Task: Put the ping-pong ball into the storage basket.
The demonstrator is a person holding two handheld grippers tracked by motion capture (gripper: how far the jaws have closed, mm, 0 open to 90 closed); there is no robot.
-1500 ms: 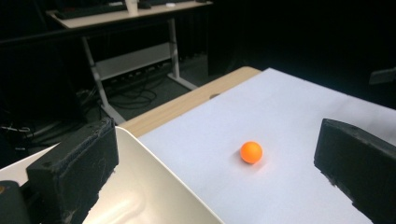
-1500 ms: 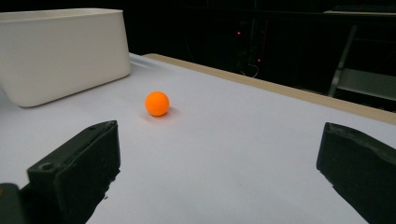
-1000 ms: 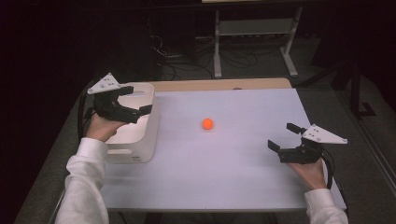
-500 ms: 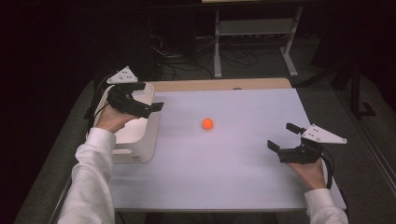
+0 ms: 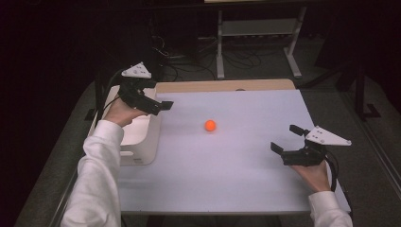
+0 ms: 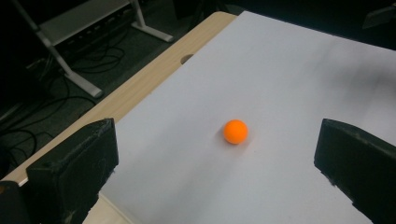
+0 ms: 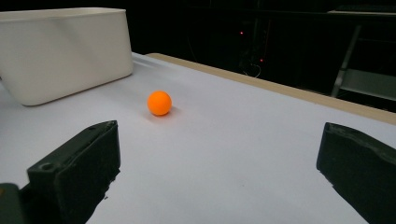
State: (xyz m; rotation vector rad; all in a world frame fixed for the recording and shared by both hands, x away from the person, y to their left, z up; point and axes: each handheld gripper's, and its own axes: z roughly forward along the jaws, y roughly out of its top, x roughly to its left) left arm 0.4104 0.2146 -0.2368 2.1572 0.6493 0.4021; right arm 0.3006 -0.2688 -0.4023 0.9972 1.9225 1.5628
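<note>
A small orange ball (image 5: 210,125) rests near the middle of the white table sheet (image 5: 227,184). My left gripper (image 5: 160,106) hovers over the far end of a white bin (image 5: 142,142) at the table's left, open, jaws aimed right toward the ball. The left gripper view shows the ball (image 6: 235,131) ahead between the wide-apart jaws of that gripper (image 6: 217,179), nothing held. My right gripper (image 5: 283,137) sits low at the right front, open and empty. In the right gripper view the ball (image 7: 159,103) lies ahead left, with the bin (image 7: 60,51) beyond it.
A strip of bare wooden tabletop (image 5: 227,85) runs along the far edge, with a small hole (image 6: 187,59) in it. Beyond it stand a grey metal frame (image 5: 257,30) and loose cables (image 5: 241,56) on the dark floor.
My left gripper has moved away from the person and slightly right, along the bin toward its far end. The right gripper and the ball have stayed put.
</note>
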